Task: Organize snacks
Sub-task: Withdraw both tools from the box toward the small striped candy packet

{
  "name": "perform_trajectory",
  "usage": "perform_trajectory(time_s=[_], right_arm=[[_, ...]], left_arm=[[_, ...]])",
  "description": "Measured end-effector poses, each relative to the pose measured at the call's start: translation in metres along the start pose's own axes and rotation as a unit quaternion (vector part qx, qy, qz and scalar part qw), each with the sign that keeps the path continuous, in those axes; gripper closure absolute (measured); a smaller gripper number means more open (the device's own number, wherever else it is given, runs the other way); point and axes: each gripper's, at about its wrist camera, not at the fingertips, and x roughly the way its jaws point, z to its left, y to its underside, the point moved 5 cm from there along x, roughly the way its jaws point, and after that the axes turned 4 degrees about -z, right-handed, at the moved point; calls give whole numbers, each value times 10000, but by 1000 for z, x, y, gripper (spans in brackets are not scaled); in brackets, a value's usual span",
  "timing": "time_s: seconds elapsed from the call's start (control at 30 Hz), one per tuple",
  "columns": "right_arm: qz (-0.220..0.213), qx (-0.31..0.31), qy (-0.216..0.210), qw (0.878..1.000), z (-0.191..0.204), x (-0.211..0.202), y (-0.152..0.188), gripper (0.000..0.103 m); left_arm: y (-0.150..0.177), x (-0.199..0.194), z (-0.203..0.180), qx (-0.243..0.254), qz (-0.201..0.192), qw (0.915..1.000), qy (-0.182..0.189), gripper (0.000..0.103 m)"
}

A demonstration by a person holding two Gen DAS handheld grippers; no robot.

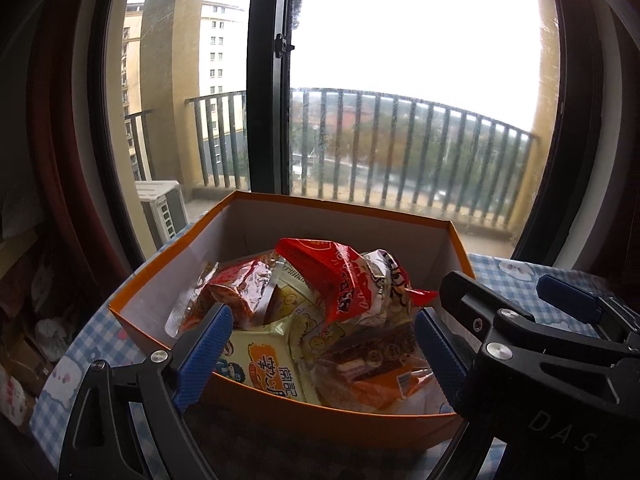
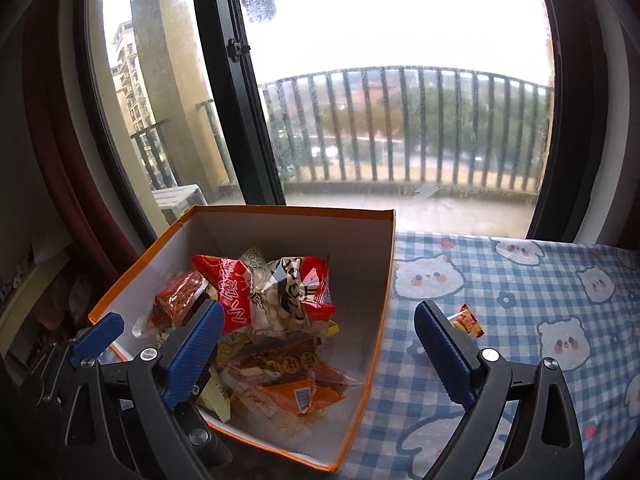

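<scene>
- An orange cardboard box [image 1: 280, 408] with a white interior sits on a blue-and-white checked cloth [image 2: 520, 280] printed with cartoon animal faces, close to a large window [image 1: 400, 80] that looks out on a balcony railing [image 1: 400, 140].
- The box holds a heap of snack packets: a crumpled red packet [image 1: 340, 272] lies on top, a clear-wrapped reddish snack [image 1: 236, 292] sits to its left in the left wrist view, a pale yellow packet with orange lettering [image 1: 264, 364] lies at the near wall, and a clear pack with brown contents and an orange label [image 1: 380, 368] rests beside it.
- The left gripper [image 1: 320, 356] hangs over the near edge of the box, its blue-padded jaws spread wide with nothing pressed between them.
- The right gripper [image 2: 320, 356] stands just beside it, straddling the box's right wall; its jaws are likewise wide apart and empty.
- One small red-and-yellow wrapped sweet [image 2: 468, 320] lies alone on the cloth outside the box, next to the right gripper's right finger.
- An outdoor air-conditioner unit [image 1: 164, 208] shows on the balcony.
</scene>
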Motion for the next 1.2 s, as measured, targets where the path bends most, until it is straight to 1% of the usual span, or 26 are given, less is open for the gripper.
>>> perform_trajectory(time_s=[0.1, 0.27, 0.33, 0.47, 0.6, 0.7, 0.77, 0.87, 1.0, 1.1, 1.2], right_arm=[[-33, -159, -46, 9999, -6, -16, 1, 6], [-108, -522, -119, 9985, -20, -32, -1, 6], [-206, -697, -200, 9972, -27, -37, -4, 6], [-193, -925, -185, 9954, -46, -44, -13, 6], [-241, -732, -278, 9966, -72, -50, -22, 6], [-296, -497, -15, 9983, -98, -47, -28, 6], [-223, -462, 95, 9986, -113, -45, -30, 6], [-128, -425, 129, 9989, -132, -43, -29, 6], [20, -342, 161, 9993, -154, -38, -26, 6], [201, -256, 266, 9991, -171, -29, -19, 6], [452, -138, 390, 9981, -195, -16, -9, 6]], left_arm=[[3, -9, -11, -10, -23, 10000, 48, 10], [5, -15, -31, -264, 14, 9996, 19, 9], [3, -16, -38, -280, 27, 9996, -31, 9], [-5, -21, -61, -204, -27, 9998, -70, 9], [-12, -21, -91, -31, -64, 10000, -8, 9], [-13, -15, -116, 94, -50, 9999, 80, 9], [-12, -9, -133, 176, 15, 9997, 143, 9], [-11, -4, -160, 333, 50, 9989, 314, 9], [-6, 8, -190, 599, 134, 9976, 332, 9], [4, 24, -206, 704, 326, 9963, 367, 9], [14, 41, -219, 697, 488, 9956, 393, 9]])
